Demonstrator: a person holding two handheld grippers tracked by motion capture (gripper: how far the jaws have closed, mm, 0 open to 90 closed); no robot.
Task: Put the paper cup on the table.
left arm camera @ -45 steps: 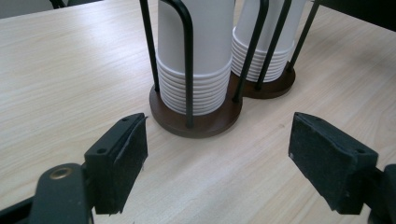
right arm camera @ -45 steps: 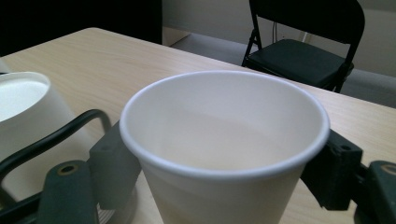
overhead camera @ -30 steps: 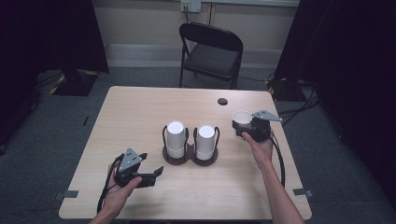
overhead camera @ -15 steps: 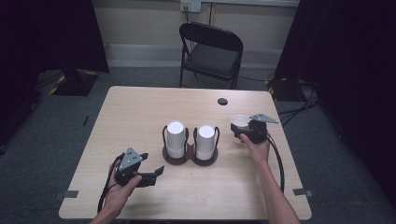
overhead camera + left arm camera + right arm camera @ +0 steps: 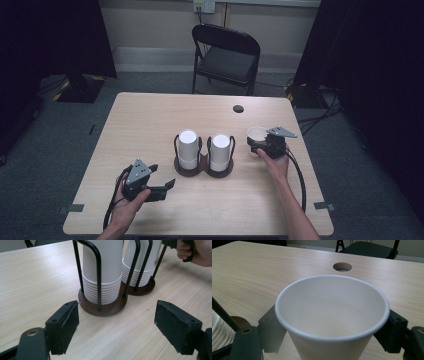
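Right claw (image 5: 332,340) clamps the paper cup (image 5: 332,317) below its rim, left claw (image 5: 125,325) spread empty; cup likely light, thin-walled, crushable, so squeeze gently mid-wall.

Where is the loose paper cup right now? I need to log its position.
The paper cup sits upright between the right gripper's jaws, right of the two cup stacks, near the table's right edge.
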